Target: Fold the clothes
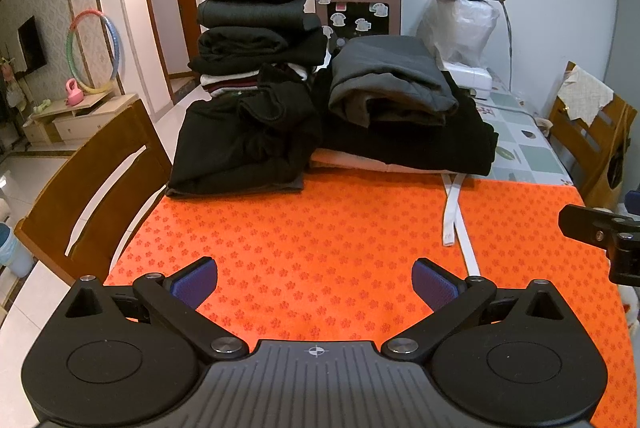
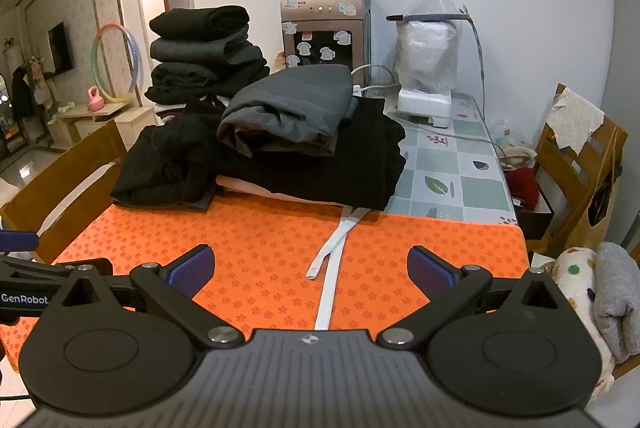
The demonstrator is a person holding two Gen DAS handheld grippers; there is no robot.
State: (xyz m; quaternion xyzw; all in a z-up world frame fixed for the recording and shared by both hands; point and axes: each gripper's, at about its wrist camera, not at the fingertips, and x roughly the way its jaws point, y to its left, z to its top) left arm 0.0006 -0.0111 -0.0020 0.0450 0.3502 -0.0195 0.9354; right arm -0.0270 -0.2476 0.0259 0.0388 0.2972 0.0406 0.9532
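I have the left claw (image 1: 315, 282) and right claw (image 2: 311, 268) both spread wide and empty above the orange mat (image 1: 320, 228) on the tabletop, the folded dark clothes (image 1: 392, 100) stacked at the mat's far edge, a white strap (image 2: 330, 268) trailing toward me.

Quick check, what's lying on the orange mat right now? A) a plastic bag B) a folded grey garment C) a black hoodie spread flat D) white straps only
D: only the white straps trail across the orange mat; the grey garment sits on the piles behind it, and both grippers are open and empty.
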